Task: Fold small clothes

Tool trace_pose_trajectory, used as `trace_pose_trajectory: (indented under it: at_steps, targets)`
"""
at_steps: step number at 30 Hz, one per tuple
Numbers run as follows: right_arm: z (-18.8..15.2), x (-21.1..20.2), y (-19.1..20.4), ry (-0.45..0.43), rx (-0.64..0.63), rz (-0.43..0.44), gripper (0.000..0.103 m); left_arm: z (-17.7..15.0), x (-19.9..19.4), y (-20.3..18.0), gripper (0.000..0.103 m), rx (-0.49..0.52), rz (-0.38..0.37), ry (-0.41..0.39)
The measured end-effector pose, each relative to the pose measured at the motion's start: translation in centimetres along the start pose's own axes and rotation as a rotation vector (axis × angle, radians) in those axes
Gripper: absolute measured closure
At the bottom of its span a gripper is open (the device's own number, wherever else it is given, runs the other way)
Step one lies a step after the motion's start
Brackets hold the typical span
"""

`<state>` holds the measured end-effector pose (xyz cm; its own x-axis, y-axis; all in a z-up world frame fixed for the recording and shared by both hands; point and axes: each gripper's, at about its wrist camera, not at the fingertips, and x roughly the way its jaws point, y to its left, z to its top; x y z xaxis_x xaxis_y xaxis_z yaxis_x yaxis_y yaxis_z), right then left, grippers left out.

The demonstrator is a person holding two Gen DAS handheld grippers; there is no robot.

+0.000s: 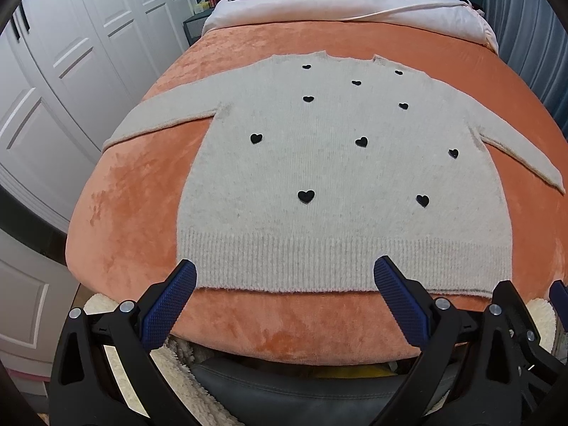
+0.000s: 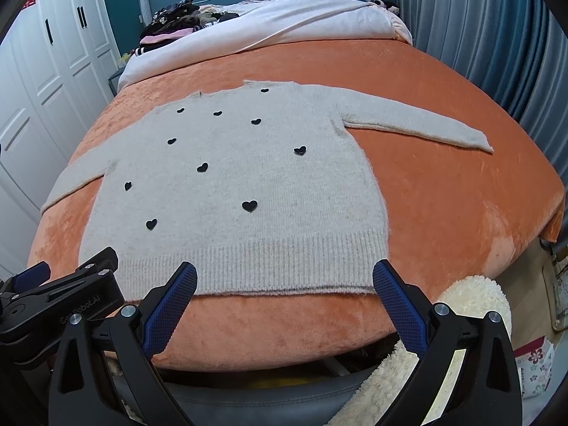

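Sweater (image 1: 337,177) flat on bed (image 1: 124,213), sleeves spread; left gripper (image 1: 284,277) and right gripper (image 2: 284,277) near hem, jaws wide, empty.

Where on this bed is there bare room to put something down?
Bare orange blanket lies right of the sweater, below its right sleeve; a narrow strip runs along its hem. The head end is crowded: white duvet, clothes pile.

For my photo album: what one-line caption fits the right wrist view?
Open right gripper poised at hem of grey heart-dotted sweater spread flat on orange bedspread.
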<state>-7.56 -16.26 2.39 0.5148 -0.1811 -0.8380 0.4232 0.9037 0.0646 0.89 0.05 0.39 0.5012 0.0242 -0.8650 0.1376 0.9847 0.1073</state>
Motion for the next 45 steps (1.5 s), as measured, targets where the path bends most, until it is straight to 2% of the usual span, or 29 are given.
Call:
trace_pose_trajectory:
  at_steps: [45]
  targets:
    - [0.1,1.0,0.8,0.024,0.004,0.001,0.005,0.0,1.3,0.3,0.005,-0.015,-0.006,0.041]
